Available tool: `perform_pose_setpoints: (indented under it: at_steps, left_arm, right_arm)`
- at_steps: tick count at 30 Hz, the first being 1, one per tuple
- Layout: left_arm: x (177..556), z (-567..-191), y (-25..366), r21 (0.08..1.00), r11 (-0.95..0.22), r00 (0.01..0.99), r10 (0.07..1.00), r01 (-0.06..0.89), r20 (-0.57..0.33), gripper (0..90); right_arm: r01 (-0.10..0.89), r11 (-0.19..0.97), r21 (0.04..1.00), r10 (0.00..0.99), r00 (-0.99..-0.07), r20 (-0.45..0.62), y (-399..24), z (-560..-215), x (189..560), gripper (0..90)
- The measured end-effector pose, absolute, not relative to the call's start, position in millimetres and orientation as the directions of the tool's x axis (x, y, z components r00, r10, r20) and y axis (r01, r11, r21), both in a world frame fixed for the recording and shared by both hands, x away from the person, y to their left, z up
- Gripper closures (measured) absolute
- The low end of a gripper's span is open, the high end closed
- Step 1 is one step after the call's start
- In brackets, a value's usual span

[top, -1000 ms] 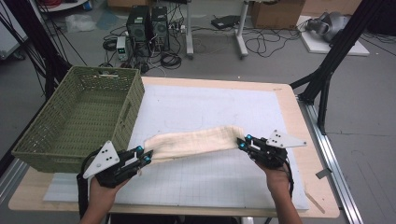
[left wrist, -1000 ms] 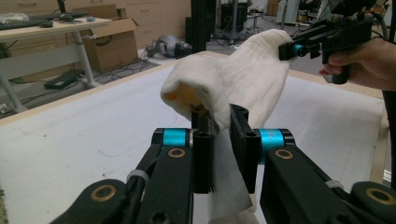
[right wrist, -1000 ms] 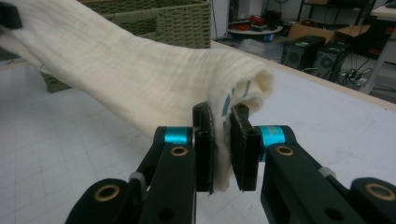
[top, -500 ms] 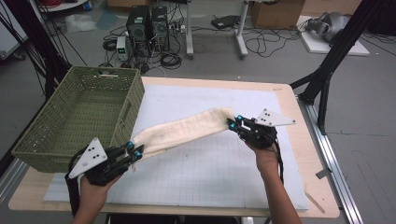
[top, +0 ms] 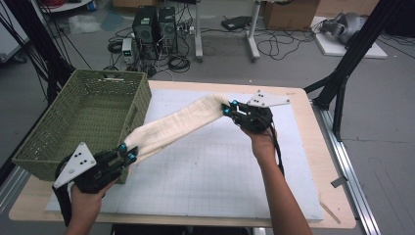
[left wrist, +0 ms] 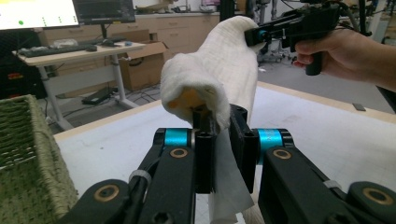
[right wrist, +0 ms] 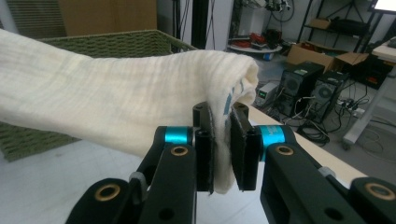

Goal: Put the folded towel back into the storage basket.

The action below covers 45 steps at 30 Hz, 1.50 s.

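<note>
A cream folded cloth (top: 181,122) hangs stretched above the white mat between my two grippers. My left gripper (top: 128,152) is shut on its near-left end, close to the basket's front corner; in the left gripper view the cloth (left wrist: 219,79) bunches over the closed jaws of that gripper (left wrist: 219,123). My right gripper (top: 229,107) is shut on the far end, raised over the mat's back part. In the right gripper view the cloth (right wrist: 116,112) drapes leftwards from this gripper (right wrist: 220,116), its edge pinched between the pads.
A green woven basket (top: 54,132) stands on the table's left side, right beside my left hand. The white gridded mat (top: 210,171) covers the wooden table (top: 333,161). Computers and cables (top: 156,29) lie on the floor behind.
The right gripper has carried its end of the cloth up and towards the back of the table. The left gripper has shifted slightly left and up. The cloth now slants from front left to back right.
</note>
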<state>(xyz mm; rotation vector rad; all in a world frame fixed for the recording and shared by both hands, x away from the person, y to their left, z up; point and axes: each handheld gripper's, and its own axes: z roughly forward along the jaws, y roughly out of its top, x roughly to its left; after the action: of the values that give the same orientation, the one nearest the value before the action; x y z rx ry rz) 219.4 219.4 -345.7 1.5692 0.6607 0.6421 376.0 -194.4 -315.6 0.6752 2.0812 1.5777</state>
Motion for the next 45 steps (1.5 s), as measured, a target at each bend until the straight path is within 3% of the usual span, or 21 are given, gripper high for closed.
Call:
perform_pose_setpoints:
  at_steps: [24,45]
  left_arm:
    - [208.9,-334.3,267.4,0.998,-0.043,0.544,0.839,0.049,0.010,82.2]
    - [206.7,-332.5,297.7,0.999,-0.017,0.458,0.889,0.051,-0.009,82.2]
  right_arm:
    - [0.087,0.242,0.966,0.573,-0.816,-0.070,-78.9,-270.1,439.6,81.2]
    - [0.079,0.249,0.965,0.556,-0.828,-0.076,8.2,-255.2,471.5,81.3]
